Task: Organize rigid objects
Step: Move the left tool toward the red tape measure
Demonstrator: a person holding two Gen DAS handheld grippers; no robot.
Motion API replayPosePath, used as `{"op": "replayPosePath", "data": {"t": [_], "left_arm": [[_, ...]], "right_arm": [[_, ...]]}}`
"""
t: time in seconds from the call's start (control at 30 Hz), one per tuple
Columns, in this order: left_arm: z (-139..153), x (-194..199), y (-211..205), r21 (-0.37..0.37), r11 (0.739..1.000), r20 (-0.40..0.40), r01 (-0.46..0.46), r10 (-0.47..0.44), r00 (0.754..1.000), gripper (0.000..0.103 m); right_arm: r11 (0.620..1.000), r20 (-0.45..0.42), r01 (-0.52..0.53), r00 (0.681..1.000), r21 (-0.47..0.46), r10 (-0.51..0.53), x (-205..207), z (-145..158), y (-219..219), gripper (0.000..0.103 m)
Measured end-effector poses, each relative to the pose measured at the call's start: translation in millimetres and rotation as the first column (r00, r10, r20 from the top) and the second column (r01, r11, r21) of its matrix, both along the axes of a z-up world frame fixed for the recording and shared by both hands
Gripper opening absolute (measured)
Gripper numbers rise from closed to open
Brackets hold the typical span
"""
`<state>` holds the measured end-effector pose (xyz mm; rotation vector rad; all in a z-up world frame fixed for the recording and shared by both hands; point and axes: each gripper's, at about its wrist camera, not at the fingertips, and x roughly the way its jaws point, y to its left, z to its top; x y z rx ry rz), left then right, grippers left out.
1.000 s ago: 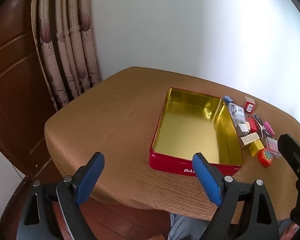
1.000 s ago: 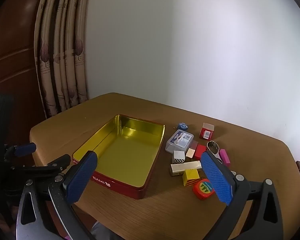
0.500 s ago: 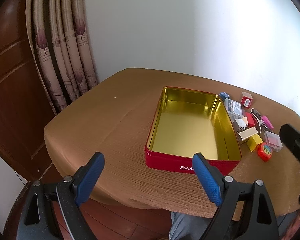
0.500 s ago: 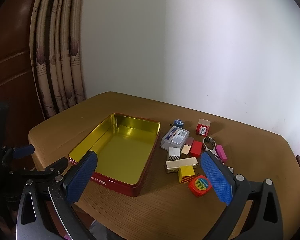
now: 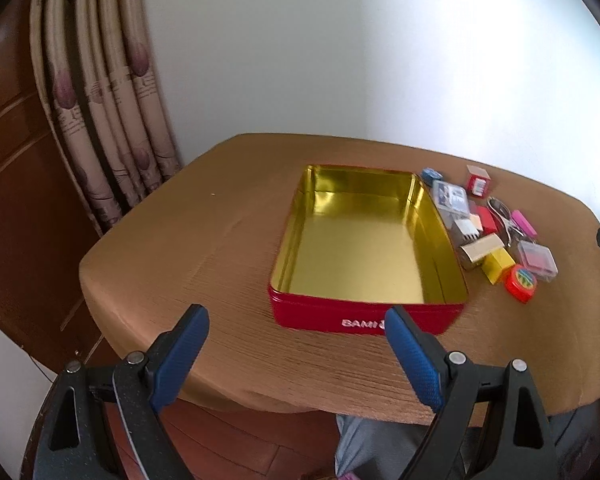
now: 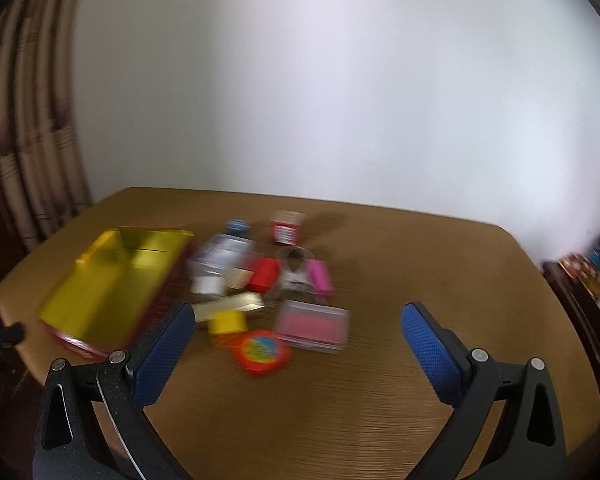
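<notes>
An open red tin (image 5: 364,318) with a gold inside stands empty on the brown table (image 5: 220,248); it also shows in the right wrist view (image 6: 100,280). To its right lies a cluster of small items: a round orange tape measure (image 6: 262,350), a clear box with pink contents (image 6: 312,326), a yellow block (image 6: 228,322), a red block (image 6: 265,274), a pink block (image 6: 320,276) and a clear case (image 5: 452,198). My left gripper (image 5: 296,350) is open and empty before the tin. My right gripper (image 6: 298,344) is open and empty above the table's front, near the tape measure.
A patterned curtain (image 5: 100,120) and a wooden door (image 5: 16,184) stand at the left. A white wall (image 5: 380,52) runs behind the table. A dark shelf with colourful things (image 6: 584,288) is at the far right. The right wrist view is blurred.
The right gripper has swung right and closer to the small items; its view is now blurred. The left gripper has shifted slightly, with the tin more central. Both stay open.
</notes>
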<state>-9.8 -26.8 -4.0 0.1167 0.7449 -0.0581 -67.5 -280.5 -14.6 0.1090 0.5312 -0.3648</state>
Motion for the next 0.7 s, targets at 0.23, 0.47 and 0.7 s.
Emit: {"op": "replayPosePath", "data": {"t": [0.23, 0.47, 0.7], "left_arm": [[-1.3, -9.6, -30.8, 0.051, 0.995, -0.007, 0.087, -0.086, 0.996, 0.092], [-0.6, -18.0, -68.6, 0.073, 0.98, -0.026, 0.185, -0.184, 0.983, 0.092], [-4.7, -9.2, -114.8, 0.017, 0.959, -0.111, 0.283, -0.28, 0.954, 0.092]], "right_arm": [[0.983, -0.055, 0.183, 0.982, 0.03, -0.181, -16.2, -29.2, -80.0, 0.103], [0.963, -0.074, 0.268, 0.961, 0.033, -0.265, -21.0, -44.9, -130.5, 0.103], [0.952, -0.134, 0.304, 0.945, 0.028, -0.298, -8.9, -69.6, -166.8, 0.103]]}}
